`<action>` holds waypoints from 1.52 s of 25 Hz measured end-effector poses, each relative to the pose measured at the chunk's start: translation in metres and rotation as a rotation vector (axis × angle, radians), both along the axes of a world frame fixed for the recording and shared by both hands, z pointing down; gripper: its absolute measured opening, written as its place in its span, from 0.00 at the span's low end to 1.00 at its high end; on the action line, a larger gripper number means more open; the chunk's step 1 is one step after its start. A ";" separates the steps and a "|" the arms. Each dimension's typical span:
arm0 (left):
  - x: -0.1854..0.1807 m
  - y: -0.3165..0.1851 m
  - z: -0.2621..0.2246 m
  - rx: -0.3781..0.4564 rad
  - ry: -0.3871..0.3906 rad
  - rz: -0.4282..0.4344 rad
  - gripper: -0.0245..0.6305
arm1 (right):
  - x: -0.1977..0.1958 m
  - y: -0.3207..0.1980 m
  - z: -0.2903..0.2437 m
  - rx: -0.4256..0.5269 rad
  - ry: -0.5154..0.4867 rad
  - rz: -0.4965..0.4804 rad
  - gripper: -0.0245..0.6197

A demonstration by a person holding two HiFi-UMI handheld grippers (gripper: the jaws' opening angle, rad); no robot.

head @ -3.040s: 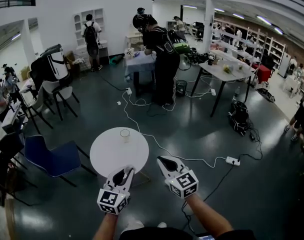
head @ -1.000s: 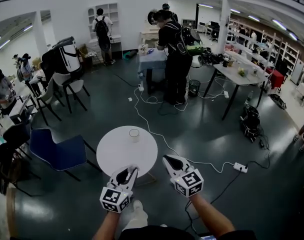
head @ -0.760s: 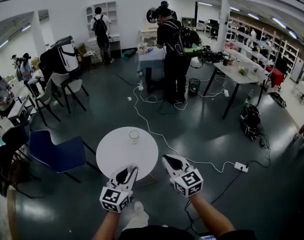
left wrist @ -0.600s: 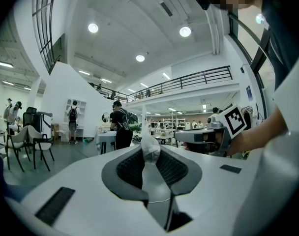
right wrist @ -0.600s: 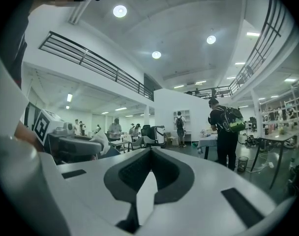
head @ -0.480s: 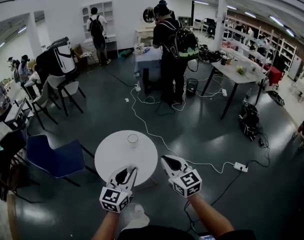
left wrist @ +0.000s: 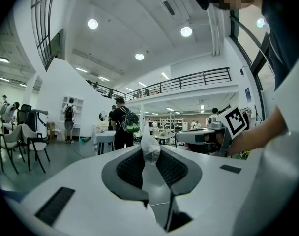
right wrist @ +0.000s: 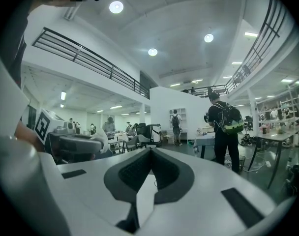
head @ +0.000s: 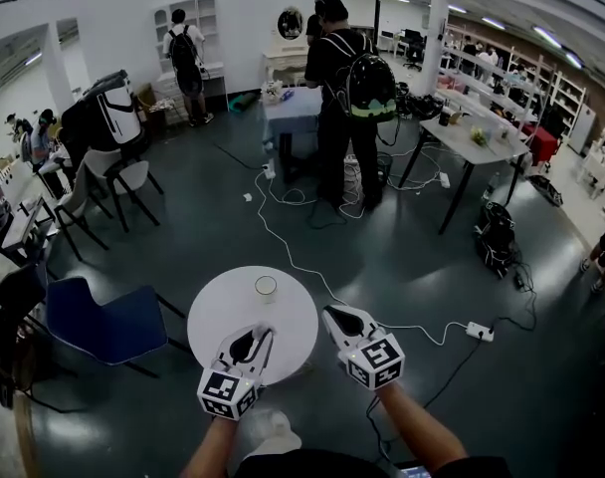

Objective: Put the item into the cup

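Tongs, two: my left tongs (head: 255,335) are clamped on one white crumpled item (left wrist: 150,149) over the near edge of the single round worktop (head: 218,312). My right tongs (head: 334,315) are pressed together, empty. One clear cup (head: 266,287) stands on the worktop's far side.

Item (left wrist: 150,150) crumpled, perhaps paper; clear cup (head: 266,287); glossy floor (head: 412,252).

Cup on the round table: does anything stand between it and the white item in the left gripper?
Nothing visible does. Only bare table top lies between the cup and the white item shut in the left gripper.
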State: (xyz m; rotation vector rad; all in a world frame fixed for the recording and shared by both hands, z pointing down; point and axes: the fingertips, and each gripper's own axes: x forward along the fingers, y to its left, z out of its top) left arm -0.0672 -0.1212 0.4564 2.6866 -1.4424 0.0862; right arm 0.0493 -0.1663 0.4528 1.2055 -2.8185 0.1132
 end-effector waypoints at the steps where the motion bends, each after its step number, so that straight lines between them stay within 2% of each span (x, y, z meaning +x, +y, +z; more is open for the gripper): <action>1: -0.005 -0.007 -0.002 -0.002 0.004 0.002 0.17 | -0.005 -0.007 -0.003 -0.002 0.003 0.003 0.06; 6: -0.022 -0.036 -0.006 -0.011 0.038 0.005 0.16 | -0.022 -0.035 -0.007 -0.006 0.014 0.014 0.06; 24: -0.088 -0.098 0.002 -0.033 0.066 0.026 0.17 | -0.085 -0.098 -0.015 -0.010 0.061 0.041 0.06; 38: -0.137 -0.141 0.036 -0.081 0.076 0.053 0.16 | -0.134 -0.138 0.017 -0.053 0.075 0.069 0.06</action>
